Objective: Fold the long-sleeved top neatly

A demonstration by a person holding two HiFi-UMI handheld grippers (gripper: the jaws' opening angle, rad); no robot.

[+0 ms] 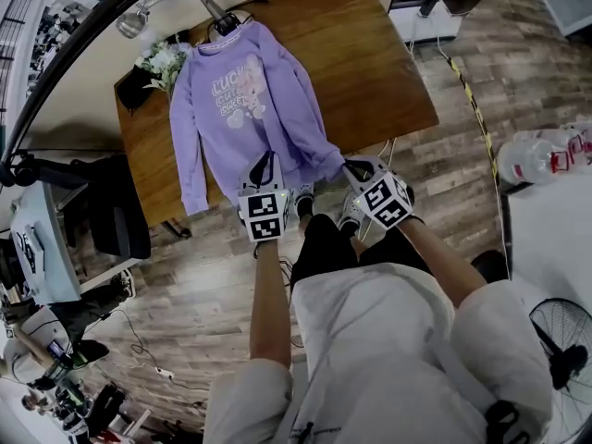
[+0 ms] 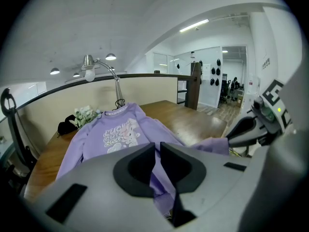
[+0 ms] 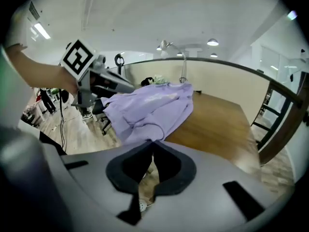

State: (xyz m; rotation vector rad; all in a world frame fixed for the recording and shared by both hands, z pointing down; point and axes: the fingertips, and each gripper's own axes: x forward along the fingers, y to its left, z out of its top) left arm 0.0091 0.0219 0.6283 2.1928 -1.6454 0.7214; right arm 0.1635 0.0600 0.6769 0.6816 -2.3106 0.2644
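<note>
On the brown wooden table (image 1: 379, 72), smooth and faintly glossy with rounded corners, the lilac long-sleeved top (image 1: 245, 109) lies face up and mostly flat; its ribbed white-trimmed collar points to the far edge, its hem sits at the near edge, and a pale printed motif with lettering covers the chest. The fabric looks soft and matte, like sweatshirt knit; the sleeve at the picture's left runs straight down the body's side, while the lower corner on the other side is gathered into loose folds.

The left gripper (image 1: 265, 162) has its dark curved jaws drawn nearly together on the hem; in the left gripper view a pleat of lilac cloth hangs pinched in the thin slit between them (image 2: 158, 149). The right gripper (image 1: 350, 166) grips the bunched corner, just beside the left one; in the right gripper view its jaws meet at the tips (image 3: 153, 144) where the cloth ends, though whether that is cuff or hem I cannot tell.

Behind the collar stand a chrome gooseneck lamp (image 1: 139, 18) and a cluster of white flowers (image 1: 165, 60); the floor (image 1: 213, 285) is grey-brown plank.
</note>
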